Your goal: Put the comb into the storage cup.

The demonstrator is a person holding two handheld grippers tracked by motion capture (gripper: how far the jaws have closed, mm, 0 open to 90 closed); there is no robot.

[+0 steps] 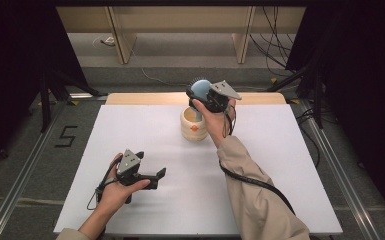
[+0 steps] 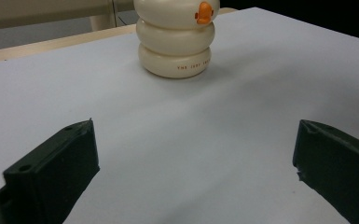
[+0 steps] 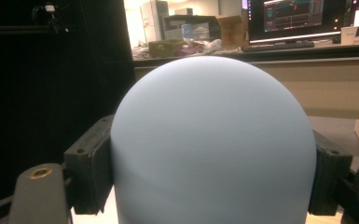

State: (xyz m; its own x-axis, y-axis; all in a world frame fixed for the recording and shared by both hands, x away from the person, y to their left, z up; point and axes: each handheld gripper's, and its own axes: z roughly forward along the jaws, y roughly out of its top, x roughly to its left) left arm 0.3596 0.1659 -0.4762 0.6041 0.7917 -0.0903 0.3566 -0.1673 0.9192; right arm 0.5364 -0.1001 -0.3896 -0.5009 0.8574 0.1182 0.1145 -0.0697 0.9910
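Note:
A cream, ring-shaped holder with a small orange beak stands at the back middle of the white board. Directly above it my right gripper is shut on the rounded head of a pale blue brush, dark bristles facing away. The brush handle points down into the holder's mouth. In the right gripper view the blue head sits between both black pads. My left gripper rests at the near left, open with nothing in it. Its view shows the holder ahead beyond the gripper.
The white board lies on a wooden table whose edge shows at the back. Metal rails run along both sides on the floor, and cables hang at the back right. A cable trails from my right gripper along the sleeve.

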